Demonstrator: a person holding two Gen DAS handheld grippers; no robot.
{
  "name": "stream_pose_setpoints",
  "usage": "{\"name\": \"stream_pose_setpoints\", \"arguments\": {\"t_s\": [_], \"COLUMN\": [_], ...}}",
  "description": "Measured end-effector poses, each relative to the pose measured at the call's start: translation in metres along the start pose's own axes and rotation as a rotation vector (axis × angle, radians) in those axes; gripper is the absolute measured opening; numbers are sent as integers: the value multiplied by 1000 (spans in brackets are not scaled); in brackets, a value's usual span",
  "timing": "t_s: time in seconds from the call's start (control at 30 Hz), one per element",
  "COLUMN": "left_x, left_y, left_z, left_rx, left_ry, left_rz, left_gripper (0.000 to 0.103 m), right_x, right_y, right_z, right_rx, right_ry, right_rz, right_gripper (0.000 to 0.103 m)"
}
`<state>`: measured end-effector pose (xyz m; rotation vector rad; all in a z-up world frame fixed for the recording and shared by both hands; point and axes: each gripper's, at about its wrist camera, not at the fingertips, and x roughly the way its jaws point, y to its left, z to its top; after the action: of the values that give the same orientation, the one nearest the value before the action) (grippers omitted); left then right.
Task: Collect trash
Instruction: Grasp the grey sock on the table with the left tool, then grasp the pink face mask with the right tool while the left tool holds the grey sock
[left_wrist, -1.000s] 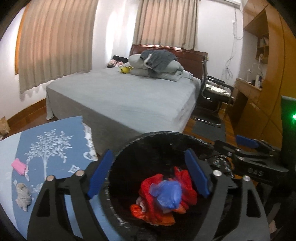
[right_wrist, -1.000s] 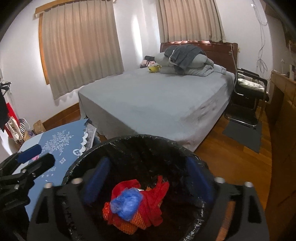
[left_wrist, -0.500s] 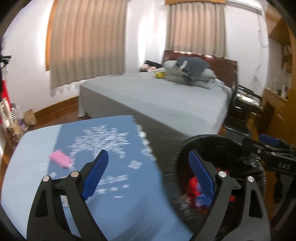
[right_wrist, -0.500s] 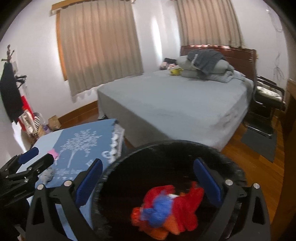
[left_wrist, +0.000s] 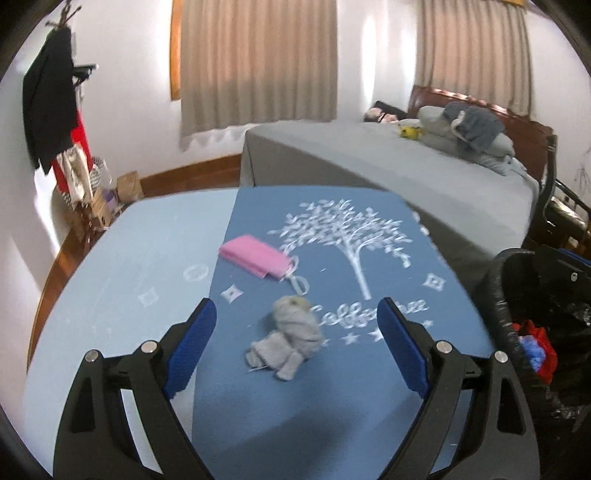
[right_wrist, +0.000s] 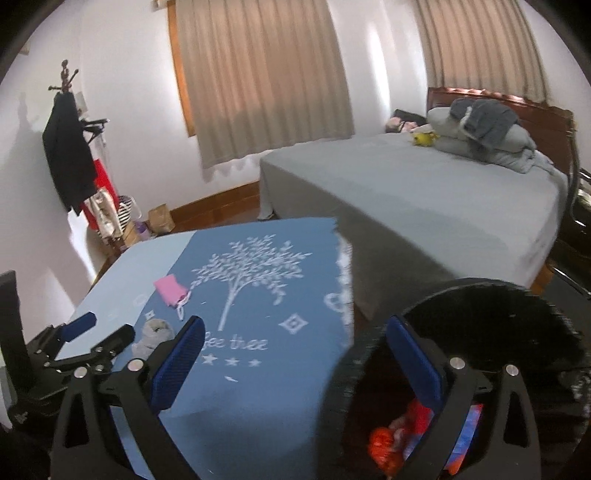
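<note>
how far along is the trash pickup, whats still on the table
Partly done: red and blue trash already lies in the black bin. Nothing is in hand; the left gripper and right gripper are both open. Left: the grey crumpled wad and pink mask on the table.

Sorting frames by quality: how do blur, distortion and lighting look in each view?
Left wrist view: fisheye bends the walls, corners dark; grey wad and pink packet slightly smeared by motion blur. Right wrist view: same curvature, bin rim and tablecloth edge smeared, glare streak between the curtains, bin interior dark.
</note>
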<state>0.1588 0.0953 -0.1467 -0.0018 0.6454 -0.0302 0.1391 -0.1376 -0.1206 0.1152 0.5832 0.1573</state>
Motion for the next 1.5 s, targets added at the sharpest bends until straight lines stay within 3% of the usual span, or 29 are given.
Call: {"name": "stream_pose_setpoints", "arguments": {"t_s": [0.33,0.4,0.53,0.67,0.8,1.1,1.37,1.5], "left_x": [45,55,69,67,58,43,57,65], "left_y": [8,8,12,8,13,54,97,114], "left_z": [-15,-17,-20,-21,-17,5,21,24], "left_rx": [-11,-15,-34,-12,-38,-93,-107,-113], "left_ry": [109,141,211,206,163,82,69,76], "left_rz": [9,2,-35,-70,-83,13,89,108], "left_gripper": [86,79,56,37,36,36,36,36], "right_x": [41,46,54,57,59,76,127,153], "right_y": [21,23,26,29,34,60,103,123], "right_z": [-2,-2,-2,-1,2,14,18,18], "right_rx": [-11,-16,-25,-28,-47,-74,-101,-124], "right_ry": [43,50,62,64,61,55,114,155], "right_rz": [23,24,23,24,32,70,117,132], "right_gripper": [97,97,97,97,97,97,96,91]}}
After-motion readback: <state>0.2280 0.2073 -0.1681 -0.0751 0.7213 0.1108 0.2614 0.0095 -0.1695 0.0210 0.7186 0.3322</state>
